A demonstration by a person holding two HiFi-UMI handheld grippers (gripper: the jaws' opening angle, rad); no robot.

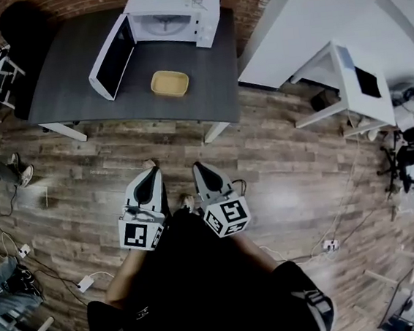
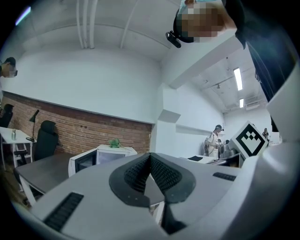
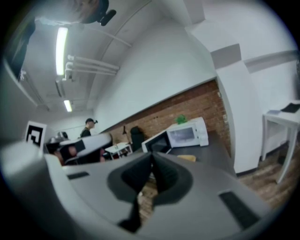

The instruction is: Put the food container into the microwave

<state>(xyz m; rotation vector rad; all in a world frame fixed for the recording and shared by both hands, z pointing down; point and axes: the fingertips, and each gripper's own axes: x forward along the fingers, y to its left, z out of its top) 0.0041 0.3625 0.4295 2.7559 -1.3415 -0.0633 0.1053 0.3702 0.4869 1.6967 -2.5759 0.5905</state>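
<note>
**Food container on table, both grippers empty**

A dark table (image 1: 59,88) stands on a wood floor (image 1: 289,174). At the table's far edge sits a white microwave (image 1: 176,14), its door (image 1: 111,57) swung open. The tan food container (image 1: 170,83) lies on the table just in front of the microwave. Well apart from the table, the left gripper (image 1: 151,173) and the right gripper (image 1: 198,168) each have their jaws pressed together, holding nothing.

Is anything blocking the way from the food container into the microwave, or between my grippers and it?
Nothing visible. The food container sits on the table right before the microwave, whose door stands open. The left gripper and right gripper hang shut over open floor.
</note>
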